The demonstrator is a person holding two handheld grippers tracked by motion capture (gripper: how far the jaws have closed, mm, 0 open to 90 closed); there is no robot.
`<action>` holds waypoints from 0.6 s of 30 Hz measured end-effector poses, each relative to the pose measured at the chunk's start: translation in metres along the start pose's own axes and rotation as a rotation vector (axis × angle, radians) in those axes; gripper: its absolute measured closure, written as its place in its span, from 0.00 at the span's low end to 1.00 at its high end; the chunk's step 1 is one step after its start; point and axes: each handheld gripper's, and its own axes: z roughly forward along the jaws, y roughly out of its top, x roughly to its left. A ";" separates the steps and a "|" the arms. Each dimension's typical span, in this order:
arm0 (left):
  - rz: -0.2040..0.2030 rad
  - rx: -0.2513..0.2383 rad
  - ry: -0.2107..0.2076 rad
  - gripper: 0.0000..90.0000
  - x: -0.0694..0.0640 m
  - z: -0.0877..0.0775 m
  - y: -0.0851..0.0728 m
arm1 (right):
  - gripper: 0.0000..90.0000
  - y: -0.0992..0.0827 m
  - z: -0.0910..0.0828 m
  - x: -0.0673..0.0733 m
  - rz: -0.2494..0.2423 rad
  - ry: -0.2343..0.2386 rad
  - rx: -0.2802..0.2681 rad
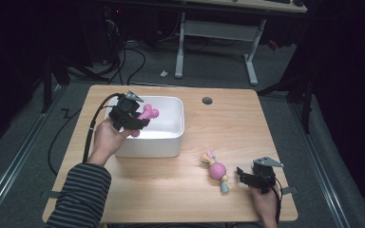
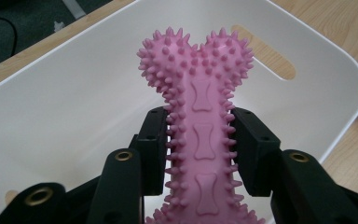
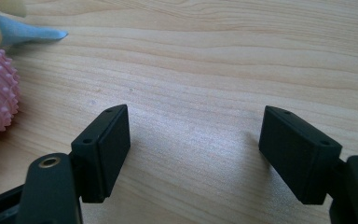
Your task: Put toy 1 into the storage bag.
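1. Left gripper point(image 1: 132, 118) has the pink spiky bone toy point(image 2: 200, 126) clamped across its narrow middle. My fingers point(image 2: 254, 154) are clenched on both sides of the shaft, and the knobby two-lobed end sticks out past them.

2. The bone is hanging over the white bin point(image 1: 173, 142), inside its walls but, as far as I can tell, not touching the floor of it yet. In the left gripper view there's just white bin bottom behind the toy, plus the handle slot point(image 2: 265, 52) in the far wall.

3. So I'd call this the drop-off step: toy carried over, positioned above the bin, not let go.

4. Next move is pretty simple, I reckon: ease it a bit lower so it doesn't bounce, then open up. Those rubber spikes might cling to the pads, so a wide opening and a straight pull back up seems smart, without clipping the bin rim.

5. Right gripper point(image 1: 247, 178) sits low on the tabletop point(image 1: 209, 199) near the front right corner, fingers point(image 3: 103, 149) spread wide with nothing but wood grain between them.

6. Just beside it lies the other toy point(image 1: 217, 171), a pink spiky ball with pastel ends. That's probably next for the bin, and the right side is already close, just needs to swing over it and close.
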 end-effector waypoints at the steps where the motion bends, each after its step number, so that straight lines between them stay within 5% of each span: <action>1: 0.000 0.000 0.000 0.65 0.000 0.000 0.000 | 0.28 0.000 0.000 0.000 0.000 0.000 0.000; 18: -0.012 0.026 -0.007 0.65 0.003 0.012 -0.002 | 0.28 0.000 0.000 0.000 -0.002 0.001 0.000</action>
